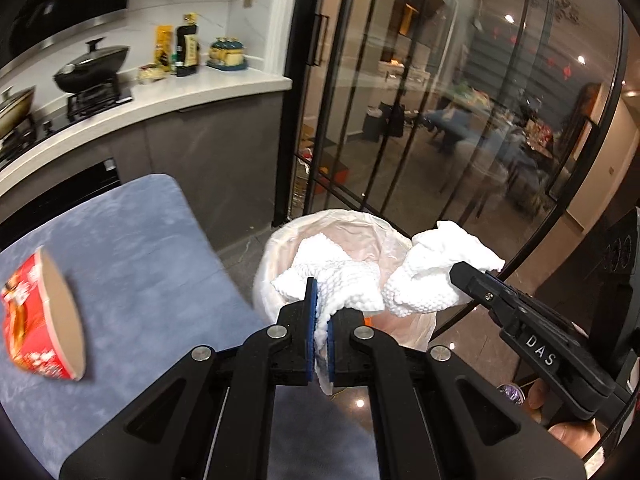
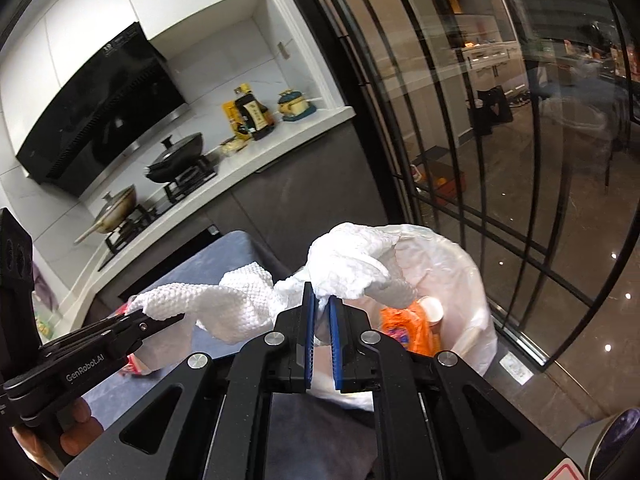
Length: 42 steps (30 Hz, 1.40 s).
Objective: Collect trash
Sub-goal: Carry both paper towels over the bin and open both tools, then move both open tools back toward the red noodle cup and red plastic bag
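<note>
Where black plastic shows, "GenRobot.AI" lettering [image 2: 85, 368].

A white kitchen bench [image 1: 224, 84] runs along the wall under a black range hood [image 2: 104, 108]. A lidded black wok [image 1: 90, 66] sits on a gas burner, a second lidded pan [image 2: 116, 212] beside it. Sauce bottles [image 1: 188, 46] and a yellow packet [image 1: 163, 48] stand near the corner. Black-framed glass doors [image 1: 440, 100] fill the right.
</note>
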{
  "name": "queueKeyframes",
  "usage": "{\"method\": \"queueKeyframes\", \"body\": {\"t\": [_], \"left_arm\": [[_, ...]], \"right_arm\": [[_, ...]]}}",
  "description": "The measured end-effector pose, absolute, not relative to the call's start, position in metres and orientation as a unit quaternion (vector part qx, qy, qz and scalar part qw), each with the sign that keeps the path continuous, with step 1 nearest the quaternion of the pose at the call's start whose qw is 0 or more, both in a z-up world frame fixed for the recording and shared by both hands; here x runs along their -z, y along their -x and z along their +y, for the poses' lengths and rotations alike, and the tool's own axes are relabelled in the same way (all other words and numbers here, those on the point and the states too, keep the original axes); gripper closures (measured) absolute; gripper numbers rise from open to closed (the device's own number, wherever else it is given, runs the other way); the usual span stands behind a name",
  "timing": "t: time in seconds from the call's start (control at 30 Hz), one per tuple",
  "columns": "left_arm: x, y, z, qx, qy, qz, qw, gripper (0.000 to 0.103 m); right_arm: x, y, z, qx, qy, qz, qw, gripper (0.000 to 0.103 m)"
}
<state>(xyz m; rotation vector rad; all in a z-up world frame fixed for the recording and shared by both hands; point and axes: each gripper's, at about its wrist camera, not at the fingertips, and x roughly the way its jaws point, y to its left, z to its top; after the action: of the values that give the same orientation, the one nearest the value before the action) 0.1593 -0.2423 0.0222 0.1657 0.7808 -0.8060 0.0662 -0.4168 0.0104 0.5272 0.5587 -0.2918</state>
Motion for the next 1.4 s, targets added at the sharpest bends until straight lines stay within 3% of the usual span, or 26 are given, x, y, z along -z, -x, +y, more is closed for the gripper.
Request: {"method": "queueKeyframes", "body": {"t": [0.4, 0.5, 0.53, 0.6, 0.63, 0.7, 0.77, 1.4], "left_arm": [[0.027, -0.193, -0.310, 0.380, -0.112, 0.412, 0.820, 0.098], [0.031, -0.199, -0.310, 0.371, -0.111, 0.412, 0.825, 0.097], [0.032, -0.200, -0.308, 0.366, -0.108, 0.412, 0.827, 0.095], [0.031, -0.203, -0.302, 0.358, -0.101, 0.410, 0.833, 0.074], [0.029, -0.204, -0.298, 0.354, -0.097, 0.406, 0.837, 0.069], [0.022, -0.204, -0.289, 0.342, -0.088, 0.393, 0.849, 0.052], [0.015, -0.204, -0.279, 0.334, -0.079, 0.385, 0.857, 0.047], [-0.022, -0.213, -0.161, 0.265, -0.007, 0.368, 0.891, 0.039]], "right_arm": [[0.039, -0.097, -0.458, 0.171, -0.268, 0.330, 0.889, 0.095], [0.045, -0.102, -0.456, 0.173, -0.268, 0.336, 0.886, 0.090], [0.045, -0.103, -0.455, 0.174, -0.269, 0.335, 0.886, 0.088], [0.045, -0.106, -0.455, 0.170, -0.274, 0.333, 0.886, 0.081], [0.044, -0.107, -0.455, 0.171, -0.276, 0.331, 0.886, 0.075], [0.039, -0.108, -0.453, 0.170, -0.277, 0.320, 0.890, 0.072], [0.034, -0.110, -0.452, 0.168, -0.278, 0.315, 0.892, 0.071], [-0.014, -0.121, -0.362, 0.090, -0.243, 0.288, 0.922, 0.061]]}}
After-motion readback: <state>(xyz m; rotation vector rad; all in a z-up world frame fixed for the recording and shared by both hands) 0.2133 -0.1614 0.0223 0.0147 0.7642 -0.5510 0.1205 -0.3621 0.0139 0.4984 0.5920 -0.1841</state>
